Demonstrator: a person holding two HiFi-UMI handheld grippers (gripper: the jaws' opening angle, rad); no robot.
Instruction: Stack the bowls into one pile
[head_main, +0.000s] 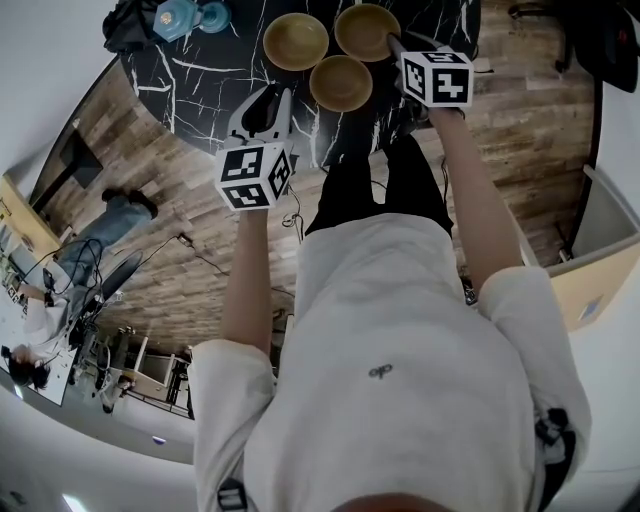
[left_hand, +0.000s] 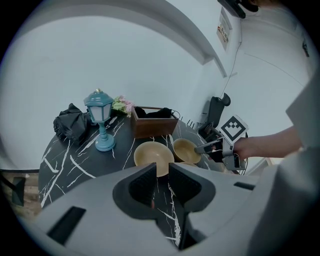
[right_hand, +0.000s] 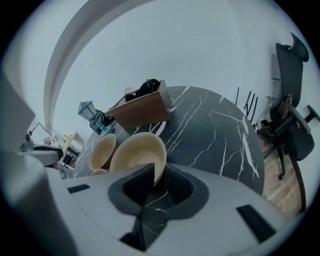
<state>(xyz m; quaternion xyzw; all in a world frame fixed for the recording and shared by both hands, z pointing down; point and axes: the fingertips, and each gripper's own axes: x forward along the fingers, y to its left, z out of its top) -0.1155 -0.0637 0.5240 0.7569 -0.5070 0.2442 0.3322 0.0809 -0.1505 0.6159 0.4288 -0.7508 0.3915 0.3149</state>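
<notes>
Three tan bowls stand apart on the black marble table (head_main: 200, 80): a left one (head_main: 296, 41), a far right one (head_main: 367, 30) and a nearer one (head_main: 341, 82). My right gripper (head_main: 392, 42) is at the far right bowl (right_hand: 137, 155). Its rim sits between the narrowly parted jaws, close to the left pad, with a thin dark gap beside the right pad. My left gripper (head_main: 272, 100) hovers over the table in front of the left bowl (left_hand: 152, 154), open with nothing between its fingers. The nearer bowl is mostly hidden in both gripper views.
A blue lantern (left_hand: 100, 120), a brown wooden box (left_hand: 152, 125) and a black bag (left_hand: 70, 127) stand at the table's back. An office chair (right_hand: 290, 120) is on the wood floor to the right. People are at the room's far left (head_main: 60, 280).
</notes>
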